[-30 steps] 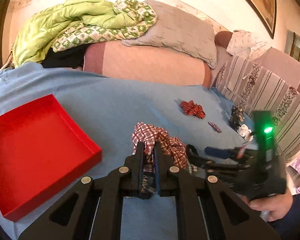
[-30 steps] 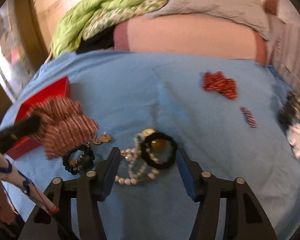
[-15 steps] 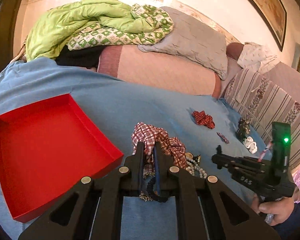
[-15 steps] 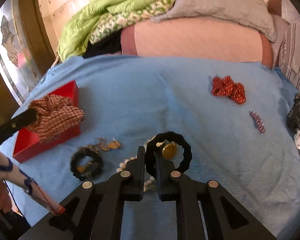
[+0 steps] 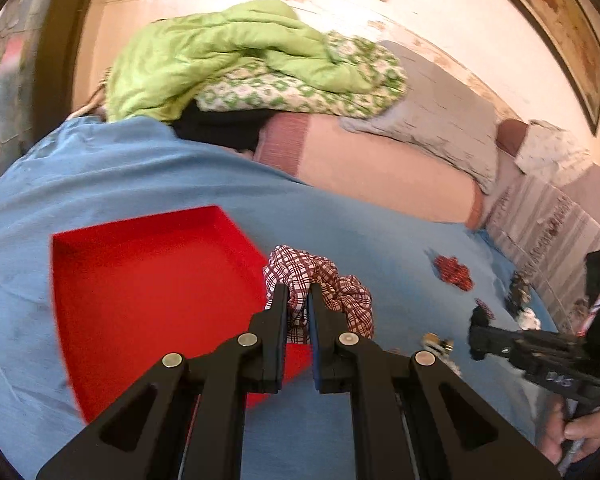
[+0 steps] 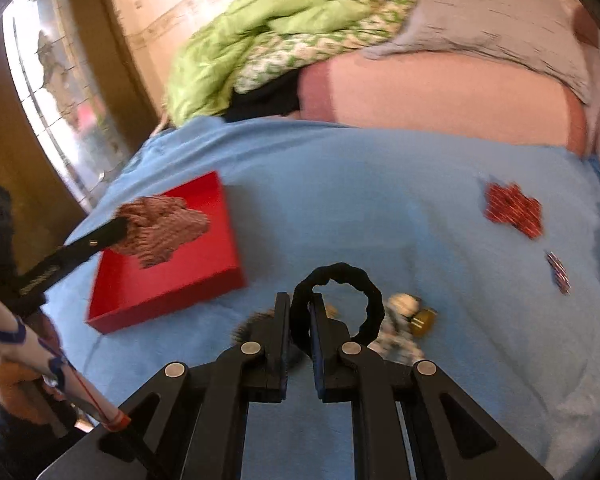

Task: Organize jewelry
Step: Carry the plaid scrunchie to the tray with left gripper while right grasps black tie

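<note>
On a bed with a blue sheet (image 5: 160, 184), the left gripper (image 5: 298, 304) has its fingers clamped on a plaid scrunchie (image 5: 320, 284) held over the right edge of a red tray (image 5: 140, 280) at centre left of the frame. The right gripper (image 6: 299, 312), low at centre in its own view, pinches a black scrunchie (image 6: 340, 300) above the sheet, with a pile of beads and a gold pendant (image 6: 408, 320) just to its right.
</note>
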Demonstrator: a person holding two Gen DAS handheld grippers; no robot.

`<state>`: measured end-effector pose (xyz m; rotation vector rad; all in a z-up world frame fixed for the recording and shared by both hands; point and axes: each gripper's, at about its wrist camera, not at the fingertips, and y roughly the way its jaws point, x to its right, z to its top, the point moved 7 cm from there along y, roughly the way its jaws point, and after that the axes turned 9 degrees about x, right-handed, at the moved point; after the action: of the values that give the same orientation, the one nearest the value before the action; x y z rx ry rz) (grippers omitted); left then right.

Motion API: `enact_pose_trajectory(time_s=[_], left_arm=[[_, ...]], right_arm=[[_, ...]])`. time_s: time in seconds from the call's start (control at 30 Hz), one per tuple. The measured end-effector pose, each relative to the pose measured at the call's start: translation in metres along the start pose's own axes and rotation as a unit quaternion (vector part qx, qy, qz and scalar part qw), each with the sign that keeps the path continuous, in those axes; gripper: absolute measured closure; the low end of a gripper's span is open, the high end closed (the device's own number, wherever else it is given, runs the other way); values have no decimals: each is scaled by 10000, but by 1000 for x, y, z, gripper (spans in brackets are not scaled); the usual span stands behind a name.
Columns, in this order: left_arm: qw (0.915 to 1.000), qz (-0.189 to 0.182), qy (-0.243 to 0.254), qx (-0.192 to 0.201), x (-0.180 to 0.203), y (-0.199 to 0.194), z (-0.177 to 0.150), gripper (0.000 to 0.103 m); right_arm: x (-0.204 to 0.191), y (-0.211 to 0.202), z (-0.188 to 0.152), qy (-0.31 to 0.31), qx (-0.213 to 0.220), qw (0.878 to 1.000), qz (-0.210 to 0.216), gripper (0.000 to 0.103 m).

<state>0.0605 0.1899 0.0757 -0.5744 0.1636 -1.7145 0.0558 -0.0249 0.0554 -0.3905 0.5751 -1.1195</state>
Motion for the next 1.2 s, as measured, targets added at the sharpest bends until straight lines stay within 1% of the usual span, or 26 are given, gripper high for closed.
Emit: enact_pose_trajectory(time_s=[0.13, 0.23, 0.3, 0.5, 0.63, 0.67, 0.77, 0.93, 1.03, 1.13, 1.2], left_arm=[[9993, 362, -106, -47, -37, 6, 6, 94], [9983, 543, -195, -81, -62, 11, 10, 94], [9977, 610, -258, -115, -76, 16, 12, 94], [9947, 919, -451, -118, -127, 34, 27, 94], [9916, 1096, -640, -243, -154, 44, 24, 94], [9909, 1137, -664, -262, -159, 46, 23, 94], [9887, 1229, -776, -369, -172, 52, 19, 94], [9877, 1288, -773, -435, -176, 56, 16, 94], [9868, 1301, -842, -471, -179, 59, 14, 94], [9863, 1331, -839, -491, -179, 60, 13, 94], [9860, 1356, -831, -508, -179, 62, 12, 94]], right_arm=[[-38, 20, 19, -131, -117, 9992, 362, 93], [-64, 46, 35, -210, -253, 9980, 541, 93], [-76, 63, 44, -143, -346, 9971, 667, 93], [-109, 113, 66, -76, -636, 9942, 863, 93], [-130, 149, 75, -23, -824, 9921, 943, 93], [-132, 154, 76, -4, -854, 9917, 958, 93], [-145, 188, 78, 82, -1044, 9895, 997, 93], [-157, 233, 78, 90, -1254, 9880, 901, 93], [-159, 255, 76, 0, -1373, 9874, 790, 92], [-156, 269, 73, -1, -1445, 9872, 679, 92], [-153, 275, 72, 44, -1468, 9868, 682, 91]])
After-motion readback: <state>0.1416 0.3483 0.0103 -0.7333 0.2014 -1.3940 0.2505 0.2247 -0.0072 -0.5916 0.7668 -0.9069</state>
